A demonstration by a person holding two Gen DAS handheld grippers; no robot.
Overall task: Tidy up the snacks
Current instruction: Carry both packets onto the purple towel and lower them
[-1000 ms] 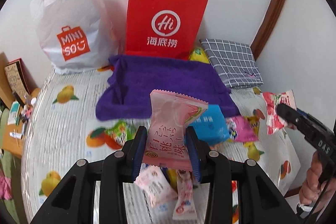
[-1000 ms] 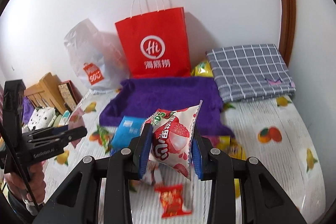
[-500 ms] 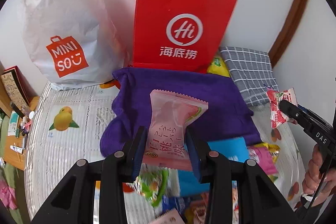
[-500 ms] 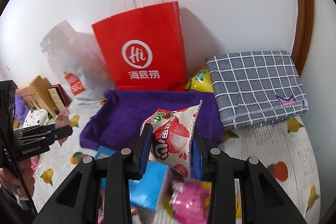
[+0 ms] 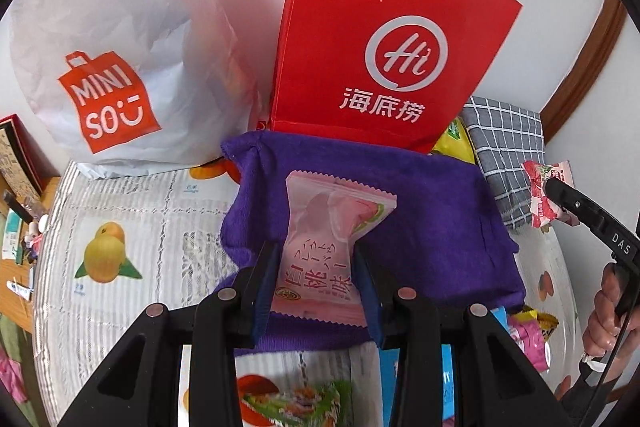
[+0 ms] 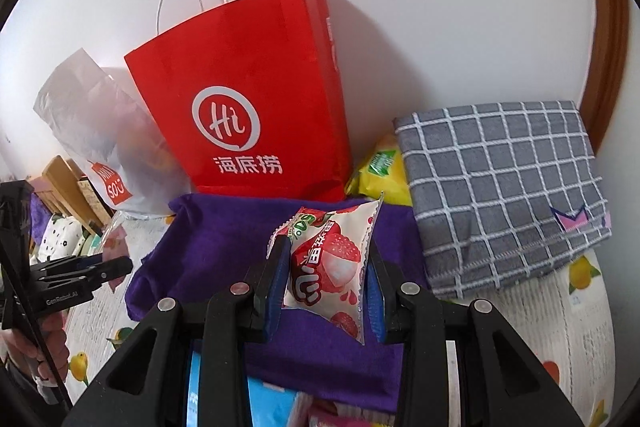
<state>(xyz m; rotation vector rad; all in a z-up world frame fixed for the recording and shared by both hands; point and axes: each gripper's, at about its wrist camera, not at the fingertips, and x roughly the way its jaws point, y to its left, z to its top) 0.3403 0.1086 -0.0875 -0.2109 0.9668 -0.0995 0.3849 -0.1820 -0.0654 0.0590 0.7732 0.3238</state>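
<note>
Purple cloth [image 5: 420, 227] is lying straight ahead of both grippers, spread in front of the red bag [image 5: 384, 39] — and that is the relation the next move seems to be turning on. The left gripper [image 5: 316, 283] is pinching a pink peach snack [image 5: 324, 247] between its blue pads, the pack standing upright with its long axis running up out of the jaws, its top edge hanging over the cloth. The right gripper [image 6: 326, 283] is clamping a lychee snack [image 6: 332, 259] the same way, upright, leaning slightly, also over the cloth. Neither pack is touching the cloth, as far as I can tell. Both hands are looking about equally near it — the left toward its left half, the right toward its middle. Loose snacks [image 5: 528, 331] are lying on the fruit-print table [image 5: 120, 227] nearer the person.
</note>
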